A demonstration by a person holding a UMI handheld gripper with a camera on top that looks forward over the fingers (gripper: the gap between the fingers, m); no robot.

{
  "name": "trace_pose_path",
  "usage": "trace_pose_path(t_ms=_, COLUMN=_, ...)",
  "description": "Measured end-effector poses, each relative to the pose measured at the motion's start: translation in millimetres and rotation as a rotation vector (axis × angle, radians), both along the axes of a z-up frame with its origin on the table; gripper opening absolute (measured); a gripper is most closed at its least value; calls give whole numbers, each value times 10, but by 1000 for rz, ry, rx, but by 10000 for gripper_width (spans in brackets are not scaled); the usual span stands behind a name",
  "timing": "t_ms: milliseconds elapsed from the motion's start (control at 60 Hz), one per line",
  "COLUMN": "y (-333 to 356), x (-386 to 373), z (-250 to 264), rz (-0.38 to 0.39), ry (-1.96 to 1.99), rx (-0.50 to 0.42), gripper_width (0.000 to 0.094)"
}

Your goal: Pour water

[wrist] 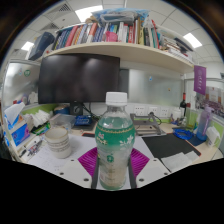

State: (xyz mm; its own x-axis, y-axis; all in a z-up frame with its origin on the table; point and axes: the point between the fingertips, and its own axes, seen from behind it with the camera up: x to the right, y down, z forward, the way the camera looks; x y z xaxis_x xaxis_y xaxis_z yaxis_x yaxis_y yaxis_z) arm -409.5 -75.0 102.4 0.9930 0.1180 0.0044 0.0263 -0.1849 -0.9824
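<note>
A clear plastic water bottle [114, 140] with a white cap and a green label stands upright between my gripper's [113, 163] two fingers. The magenta pads [88, 160] press against both of its sides, so the gripper is shut on it. The bottle looks lifted a little above the white desk [170, 165]. Its base is hidden behind the fingers. A stack of white paper cups or bowls [59, 140] stands on the desk to the left of the bottle.
A dark monitor [78, 78] stands behind on the desk, under a shelf of books [110, 38]. Clutter of boxes lies at the left [18, 130]. A black keyboard or mat [170, 145] and blue items [190, 133] lie at the right.
</note>
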Motion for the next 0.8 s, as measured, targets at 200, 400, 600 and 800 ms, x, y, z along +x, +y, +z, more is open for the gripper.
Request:
trace_pose_path(t_ms=200, y=60, x=-29, z=-11, rz=5, ry=-62, rx=-30, gripper_width=316)
trace_pose_path(t_ms=400, y=230, x=-103, z=154, rz=32, ry=-315, rx=-68, gripper_width=286)
trace_pose_path(t_ms=600, y=533, x=-331, z=432, rz=175, ry=-826, rx=-58, gripper_width=287)
trace_pose_path(t_ms=800, y=794, x=-568, z=447, rz=294, ry=-1255, rx=-38, gripper_width=287)
